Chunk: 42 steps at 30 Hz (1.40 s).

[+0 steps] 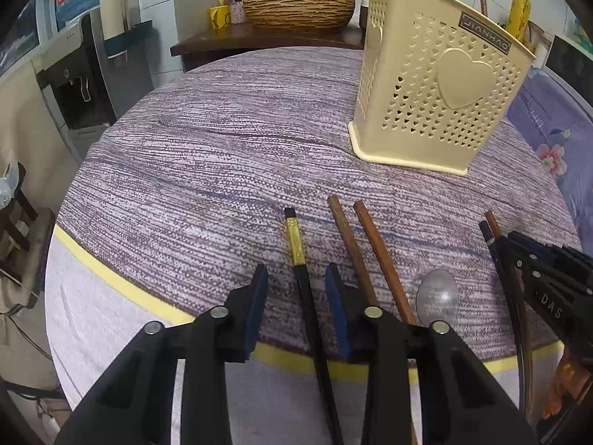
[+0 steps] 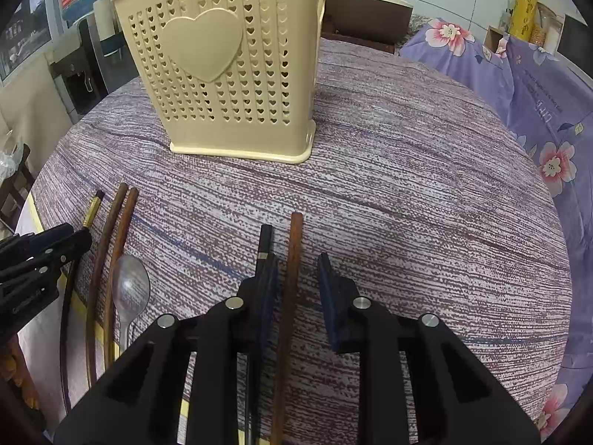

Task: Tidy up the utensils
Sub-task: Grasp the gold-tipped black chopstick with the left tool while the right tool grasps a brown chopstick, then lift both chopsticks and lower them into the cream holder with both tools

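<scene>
Left tongs (image 1: 296, 289): narrowed around the black chopstick with the gold band (image 1: 295, 239). A gap shows on each side of the stick, so the blue pads (image 1: 259, 296) are not yet pressing on it.
Right tongs (image 2: 296, 282): also narrowed, with a brown chopstick (image 2: 294, 259) between the pads. A black chopstick with a silver ring (image 2: 264, 241) lies against or just outside the left pad; I cannot tell which. No firm clamp is visible.
Near row on the worktop (image 2: 407, 193): between the two tongs lie a pair of brown chopsticks (image 1: 355, 244) and a clear plastic spoon (image 1: 437, 296), bowl pointing away, all flat on the striped cloth.
Handling, chopsticks: likely light, stiff and thin. The lacquered black ones look slick and may roll or twist between flat pads. A hold near mid-length, square across the stick, should keep it from pivoting when lifted.
Handling, spoon: light and probably brittle, with a smooth bowl that could skate out. The handle is the better place to grip.
Risk: lying flat on soft cloth, a stick may be pressed into the weave rather than caught.
Farther back: the cream perforated utensil holder (image 2: 222, 74) stands upright, well apart from the row, and is the likely place for everything.
Beyond: a brown woven basin (image 1: 298, 9) on a dark shelf.
</scene>
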{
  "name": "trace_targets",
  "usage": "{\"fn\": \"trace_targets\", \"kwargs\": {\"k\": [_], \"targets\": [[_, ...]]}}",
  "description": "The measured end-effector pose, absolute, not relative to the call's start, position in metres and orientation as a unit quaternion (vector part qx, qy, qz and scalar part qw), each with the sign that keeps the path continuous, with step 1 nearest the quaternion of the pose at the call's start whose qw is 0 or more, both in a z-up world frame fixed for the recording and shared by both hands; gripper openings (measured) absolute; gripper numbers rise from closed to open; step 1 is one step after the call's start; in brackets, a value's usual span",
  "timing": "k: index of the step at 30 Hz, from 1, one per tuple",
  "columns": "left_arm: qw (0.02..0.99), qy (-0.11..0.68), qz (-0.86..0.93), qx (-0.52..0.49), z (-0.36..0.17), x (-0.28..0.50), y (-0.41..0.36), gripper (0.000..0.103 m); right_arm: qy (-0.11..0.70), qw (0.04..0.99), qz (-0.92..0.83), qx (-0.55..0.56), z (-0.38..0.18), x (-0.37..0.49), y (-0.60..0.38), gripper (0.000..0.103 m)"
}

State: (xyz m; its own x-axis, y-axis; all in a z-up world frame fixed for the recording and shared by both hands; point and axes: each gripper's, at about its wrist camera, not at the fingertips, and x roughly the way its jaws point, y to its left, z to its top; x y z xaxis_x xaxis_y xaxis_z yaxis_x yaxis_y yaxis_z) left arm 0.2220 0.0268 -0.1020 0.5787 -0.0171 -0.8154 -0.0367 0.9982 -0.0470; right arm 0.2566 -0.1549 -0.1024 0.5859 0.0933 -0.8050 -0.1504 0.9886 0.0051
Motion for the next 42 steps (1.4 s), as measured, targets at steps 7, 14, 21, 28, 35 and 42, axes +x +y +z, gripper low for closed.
{"fn": "trace_targets", "kwargs": {"k": [7, 14, 21, 28, 35, 42], "targets": [[0.890, 0.454, 0.016, -0.020, -0.102, 0.229, 0.021, 0.010, 0.442, 0.894, 0.067, -0.028, -0.103, 0.258, -0.156, 0.009], [0.894, 0.448, 0.010, -0.024, -0.102, 0.227, 0.021, 0.009, 0.440, 0.895, 0.079, -0.014, -0.102, 0.258, -0.160, 0.008], [0.901, 0.432, -0.005, -0.040, -0.090, 0.225, 0.025, 0.009, 0.404, 0.909, 0.097, 0.011, -0.079, 0.247, -0.174, 0.008], [0.924, 0.377, -0.027, -0.066, -0.041, 0.207, 0.040, 0.008, 0.351, 0.929, 0.107, 0.044, -0.032, 0.227, -0.200, 0.008], [0.948, 0.307, -0.035, -0.069, 0.016, 0.192, 0.055, 0.008, 0.285, 0.950, 0.113, 0.064, 0.031, 0.201, -0.228, 0.008], [0.961, 0.268, -0.028, -0.070, 0.046, 0.192, 0.060, 0.008, 0.247, 0.962, 0.107, 0.054, 0.071, 0.185, -0.236, 0.008]]}}
